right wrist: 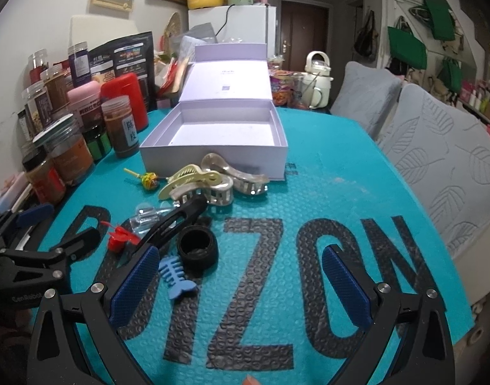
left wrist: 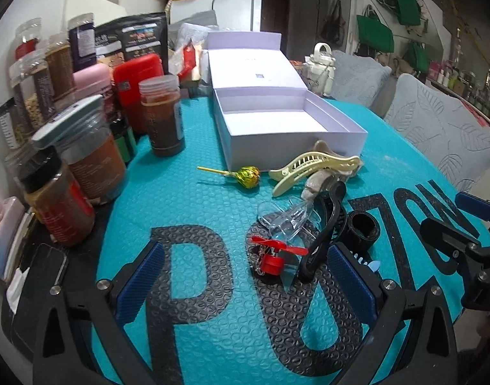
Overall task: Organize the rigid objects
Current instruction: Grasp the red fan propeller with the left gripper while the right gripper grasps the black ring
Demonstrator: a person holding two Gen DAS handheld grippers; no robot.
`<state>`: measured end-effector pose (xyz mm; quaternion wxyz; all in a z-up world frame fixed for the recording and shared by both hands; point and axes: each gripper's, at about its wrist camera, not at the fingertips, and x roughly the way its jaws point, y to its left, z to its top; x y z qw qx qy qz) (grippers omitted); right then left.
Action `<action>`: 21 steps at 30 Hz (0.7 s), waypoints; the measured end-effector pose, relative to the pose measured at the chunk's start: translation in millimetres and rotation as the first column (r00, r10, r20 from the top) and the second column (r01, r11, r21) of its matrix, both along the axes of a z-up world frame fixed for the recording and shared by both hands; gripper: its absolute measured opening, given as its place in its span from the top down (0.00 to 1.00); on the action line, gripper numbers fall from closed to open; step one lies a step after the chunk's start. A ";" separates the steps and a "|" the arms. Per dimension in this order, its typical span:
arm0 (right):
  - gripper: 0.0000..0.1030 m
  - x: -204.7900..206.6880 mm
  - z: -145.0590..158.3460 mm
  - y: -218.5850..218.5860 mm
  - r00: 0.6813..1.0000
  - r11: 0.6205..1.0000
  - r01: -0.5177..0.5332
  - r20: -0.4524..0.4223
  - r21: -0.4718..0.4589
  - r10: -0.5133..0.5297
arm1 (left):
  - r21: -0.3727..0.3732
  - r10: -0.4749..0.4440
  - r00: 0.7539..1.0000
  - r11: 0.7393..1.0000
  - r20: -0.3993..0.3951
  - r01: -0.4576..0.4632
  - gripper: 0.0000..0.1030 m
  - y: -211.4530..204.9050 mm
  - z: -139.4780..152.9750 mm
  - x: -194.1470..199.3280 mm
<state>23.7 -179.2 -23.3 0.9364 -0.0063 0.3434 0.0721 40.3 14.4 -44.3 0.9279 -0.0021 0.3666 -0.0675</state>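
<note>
Right wrist view: fish clip beside left pad (tongs spread).

White fridge against the back wall, dark door beside it, grey cushions right

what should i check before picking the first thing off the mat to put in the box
1. Left gripper jaws open, holding nothing: ok.
2. Right gripper jaws open, holding nothing: ok.
3. White box lid up, inside bare: ok.
4. Blue fishbone clip lies apart from the pile, beside the right jaws: ok.
5. Black hair claw free of the clear clip: not ok, they overlap.
6. Lollipop lying free: ok.
</note>
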 end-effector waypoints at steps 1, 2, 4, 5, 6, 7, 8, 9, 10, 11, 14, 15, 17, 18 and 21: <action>0.00 1.5 -1.0 -0.7 1.000 1.000 -0.010 -0.009 0.009 0.010 | -0.011 0.000 1.000 1.000 0.001 0.000 0.00 0.7 -0.5 1.0; 0.00 3.1 -2.2 -1.3 1.000 1.000 -0.020 -0.014 0.015 0.020 | -0.025 -0.004 1.000 1.000 0.002 0.004 0.00 1.7 -1.3 2.7; 0.00 6.7 -4.4 -2.7 0.999 0.999 -0.031 -0.025 0.025 0.032 | -0.037 -0.018 1.000 0.999 -0.016 0.017 0.00 2.0 -3.4 7.7; 0.00 8.3 -5.3 -3.3 0.999 0.999 -0.033 -0.034 0.024 0.034 | -0.040 -0.023 1.000 0.999 -0.021 0.022 0.01 1.8 -4.1 9.5; 0.00 10.5 -6.3 -3.7 0.998 0.999 -0.033 -0.044 0.018 0.034 | -0.043 -0.028 0.999 0.999 -0.024 0.027 0.02 1.6 -4.9 11.7; 0.00 11.8 -7.1 -3.6 0.998 0.999 -0.034 -0.047 0.015 0.035 | -0.043 -0.033 0.999 0.999 -0.025 0.032 0.03 1.1 -5.9 13.2; 0.00 12.9 -7.7 -3.3 0.998 0.999 -0.036 -0.050 0.012 0.037 | -0.043 -0.040 0.999 0.998 -0.028 0.039 0.04 0.5 -6.9 14.7; 0.00 14.2 -8.8 -3.7 0.997 0.999 -0.039 -0.061 0.007 0.040 | -0.041 -0.046 0.998 0.998 -0.031 0.045 0.05 -0.1 -8.3 16.6; 0.00 15.4 -9.8 -3.7 0.997 0.999 -0.043 -0.063 0.007 0.043 | -0.035 -0.051 0.998 0.998 -0.031 0.050 0.13 -0.8 -9.9 18.2; 0.00 16.8 -11.2 -3.9 0.997 0.999 -0.048 -0.068 0.006 0.048 | -0.028 -0.054 0.998 0.998 -0.033 0.053 0.22 -1.0 -11.3 19.1; 0.00 22.3 -16.4 -5.4 0.994 0.998 -0.063 -0.093 0.023 0.065 | -0.017 -0.072 0.995 0.997 -0.063 0.071 0.26 -0.7 -16.8 25.0; 0.00 24.4 -18.2 -5.9 0.992 0.997 -0.069 -0.099 0.037 0.072 | -0.024 -0.077 0.995 0.997 -0.068 0.075 0.28 0.3 -17.7 26.6; 0.00 27.9 -21.5 -6.8 0.990 0.994 -0.084 -0.110 0.065 0.090 | -0.042 -0.089 0.993 0.995 -0.082 0.085 0.37 2.5 -19.5 30.6; 0.00 29.6 -22.5 -6.6 0.988 0.993 -0.089 -0.116 0.073 0.097 | -0.052 -0.095 0.992 0.995 -0.089 0.091 0.39 3.5 -20.4 32.2; 0.00 36.2 -26.4 -5.7 0.985 0.991 -0.106 -0.128 0.081 0.115 | -0.066 -0.119 0.988 0.991 -0.103 0.113 0.51 4.1 -22.7 36.3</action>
